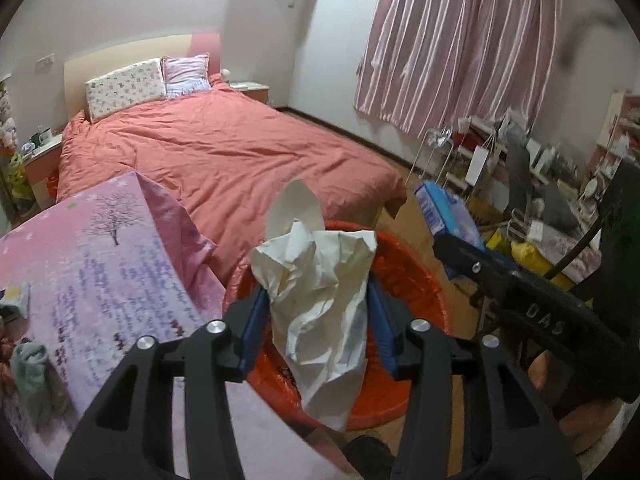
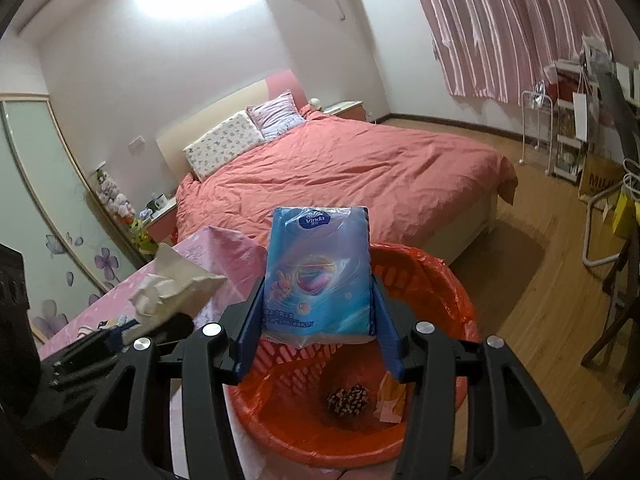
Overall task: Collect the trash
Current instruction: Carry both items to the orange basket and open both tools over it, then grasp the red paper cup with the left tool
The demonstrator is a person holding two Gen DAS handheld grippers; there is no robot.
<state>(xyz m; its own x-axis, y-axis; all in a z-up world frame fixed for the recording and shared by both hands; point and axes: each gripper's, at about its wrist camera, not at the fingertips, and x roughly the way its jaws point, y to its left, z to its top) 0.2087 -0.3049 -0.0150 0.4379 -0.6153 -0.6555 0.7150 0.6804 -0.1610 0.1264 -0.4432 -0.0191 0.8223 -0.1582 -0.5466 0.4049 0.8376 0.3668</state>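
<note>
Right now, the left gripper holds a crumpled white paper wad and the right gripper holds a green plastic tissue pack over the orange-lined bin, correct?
Not quite: the plastic tissue pack in the right gripper is blue, not green, as the right wrist view shows. The left gripper does hold the crumpled white paper wad over the orange-lined bin.

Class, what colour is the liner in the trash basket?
Orange, on the round plastic trash basket liner; clearest in the right wrist view.
</note>
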